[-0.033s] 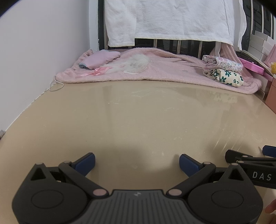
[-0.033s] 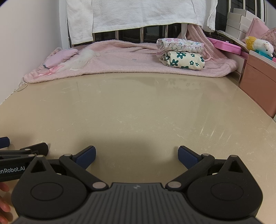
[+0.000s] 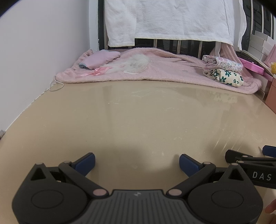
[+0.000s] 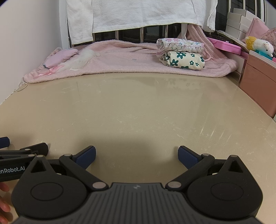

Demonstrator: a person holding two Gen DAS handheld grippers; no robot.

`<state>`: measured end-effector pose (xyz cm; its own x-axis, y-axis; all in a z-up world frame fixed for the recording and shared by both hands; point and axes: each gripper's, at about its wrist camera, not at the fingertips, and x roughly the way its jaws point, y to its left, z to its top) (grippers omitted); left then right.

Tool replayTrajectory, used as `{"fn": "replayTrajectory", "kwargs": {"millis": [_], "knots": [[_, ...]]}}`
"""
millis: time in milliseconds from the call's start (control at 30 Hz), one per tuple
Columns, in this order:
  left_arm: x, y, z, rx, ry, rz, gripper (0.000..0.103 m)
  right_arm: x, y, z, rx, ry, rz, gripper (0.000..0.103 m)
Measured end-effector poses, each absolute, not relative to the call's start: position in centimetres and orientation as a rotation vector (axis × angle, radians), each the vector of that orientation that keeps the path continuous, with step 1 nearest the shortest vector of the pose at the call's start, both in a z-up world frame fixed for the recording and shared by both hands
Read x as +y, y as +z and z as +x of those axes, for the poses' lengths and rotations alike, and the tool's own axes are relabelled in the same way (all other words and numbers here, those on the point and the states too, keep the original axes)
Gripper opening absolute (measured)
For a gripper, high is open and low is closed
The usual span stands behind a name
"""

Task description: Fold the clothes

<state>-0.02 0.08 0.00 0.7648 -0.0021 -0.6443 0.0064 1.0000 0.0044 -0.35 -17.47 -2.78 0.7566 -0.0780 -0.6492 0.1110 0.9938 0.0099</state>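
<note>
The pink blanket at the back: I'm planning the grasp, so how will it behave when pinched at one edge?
The pink blanket looks soft and thick, so it probably drapes limply. The folded floral clothes resting on it would likely drag along or topple. Its fuzzy knit probably grips the pads well.

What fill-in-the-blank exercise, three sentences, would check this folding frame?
1. Both the left gripper and the right gripper are ____ and hold nothing.
2. The two folded floral garments are stacked on the ____ blanket.
3. A ____ towel hangs over the railing behind the blanket.

Missing words: open; pink; white
</note>
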Motion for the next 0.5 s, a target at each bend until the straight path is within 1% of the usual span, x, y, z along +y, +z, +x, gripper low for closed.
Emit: {"fn": "replayTrajectory", "kwargs": {"millis": [500], "knots": [[0.18,-0.05,-0.02,0.702,-0.005,0.007,0.103,-17.47,-2.79,-0.34,0.705,-0.103,0.049,0.102]]}}
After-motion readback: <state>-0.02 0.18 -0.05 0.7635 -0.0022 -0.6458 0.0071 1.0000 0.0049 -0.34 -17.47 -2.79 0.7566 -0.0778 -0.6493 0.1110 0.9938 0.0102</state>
